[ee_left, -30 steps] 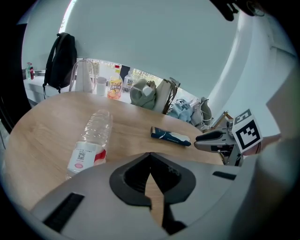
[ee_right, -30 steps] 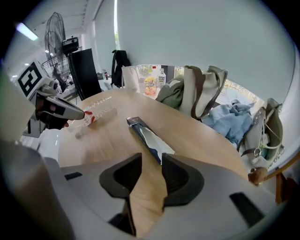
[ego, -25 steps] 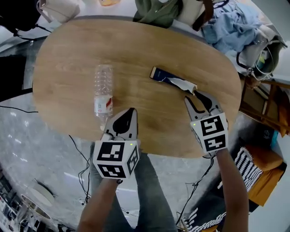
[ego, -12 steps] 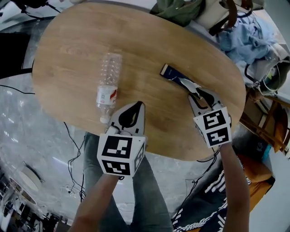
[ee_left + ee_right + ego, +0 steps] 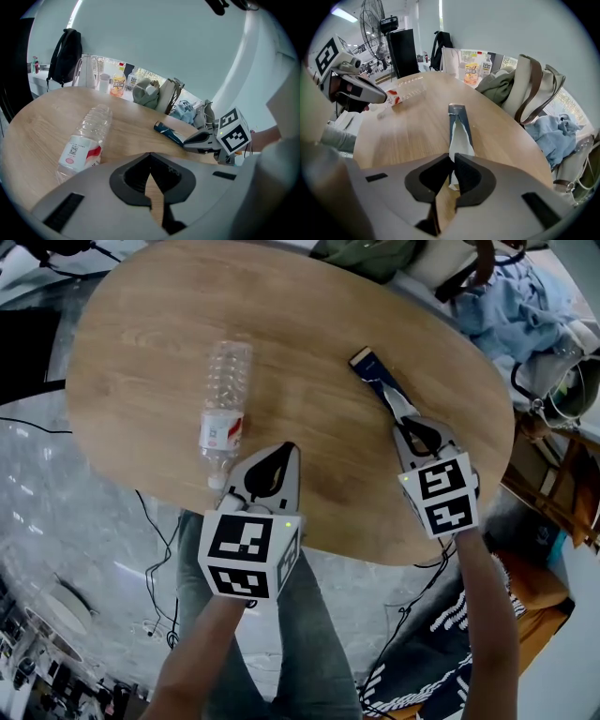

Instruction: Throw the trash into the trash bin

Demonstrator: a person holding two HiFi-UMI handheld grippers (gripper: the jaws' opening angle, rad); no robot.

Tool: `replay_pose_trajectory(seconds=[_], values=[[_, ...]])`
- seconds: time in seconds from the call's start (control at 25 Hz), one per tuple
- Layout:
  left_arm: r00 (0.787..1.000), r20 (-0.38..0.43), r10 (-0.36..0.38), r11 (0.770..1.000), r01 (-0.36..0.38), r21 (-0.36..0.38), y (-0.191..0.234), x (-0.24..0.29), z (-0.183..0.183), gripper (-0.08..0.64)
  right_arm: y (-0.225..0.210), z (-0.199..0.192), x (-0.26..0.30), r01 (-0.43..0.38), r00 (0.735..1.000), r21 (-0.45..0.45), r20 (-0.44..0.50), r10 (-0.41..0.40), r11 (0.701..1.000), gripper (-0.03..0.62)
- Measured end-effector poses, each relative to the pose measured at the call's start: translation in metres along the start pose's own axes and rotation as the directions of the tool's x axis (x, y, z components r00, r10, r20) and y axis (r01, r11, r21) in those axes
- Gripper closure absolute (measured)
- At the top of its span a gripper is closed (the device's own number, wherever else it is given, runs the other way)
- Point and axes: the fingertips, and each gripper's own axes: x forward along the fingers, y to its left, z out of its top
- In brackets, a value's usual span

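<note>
On the oval light-wood table (image 5: 309,343), toward its right side, lay a long, dark blue wrapper (image 5: 380,385), torn open so that its white inner paper showed at the near end. The right gripper (image 5: 409,421) pointed steeply down at that near end, and its jaws had just been closing. They were clamped on the white torn flap, which ran up between the two tips in the right gripper view. The rest of the wrapper stretched away from the jaws flat on the wood, its blue end pointing toward the far rim.

The left gripper (image 5: 287,447) hung over the near edge of the table, well apart from the right one. Its jaws were pressed together at the tips with nothing between them; only bare wood showed through the gap behind the tips. Just beside it, to its left, a clear ribbed plastic bottle (image 5: 223,404) with a white and red label lay on its side, cap end toward the person, touched by neither gripper.

Beyond the far rim were an olive green cloth bag (image 5: 499,86), a beige tote with brown straps (image 5: 532,89) and a pale blue garment (image 5: 558,133). Below the near table edge, the head view showed the person's grey trouser legs (image 5: 309,634) over a pale glossy floor (image 5: 75,549).
</note>
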Motion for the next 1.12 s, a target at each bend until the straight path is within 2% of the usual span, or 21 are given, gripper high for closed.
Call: replay_pose_trajectory(seconds=[0.2, 0.4, 0.72, 0.96, 1.12], values=[[1.000, -0.008, -0.011, 1.000, 0.011, 0.013, -0.001, -0.001, -0.003, 0.549, 0.006, -0.001, -0.001, -0.004, 1.000, 0.051, 0.010, 0.004, 0.999, 0.560], [1.000, -0.016, -0.020, 1.000, 0.020, 0.022, -0.001, -0.002, -0.007, 0.549, 0.012, 0.001, -0.005, 0.003, 1.000, 0.056, 0.031, -0.005, 0.998, 0.574], [0.998, -0.034, -0.048, 0.997, 0.050, 0.063, -0.004, -0.003, -0.007, 0.549, 0.011, 0.004, -0.023, 0.050, 0.996, 0.115, 0.070, -0.058, 0.992, 0.580], [0.994, -0.059, -0.090, 0.987, 0.097, 0.130, -0.017, -0.004, 0.001, 0.549, 0.011, -0.005, -0.049, 0.097, 0.989, 0.201, 0.089, -0.117, 0.975, 0.580], [0.989, -0.084, -0.119, 0.976, 0.133, 0.174, -0.032, -0.006, 0.000, 0.549, 0.007, -0.025, -0.070, 0.141, 0.982, 0.277, 0.084, -0.171, 0.950, 0.580]])
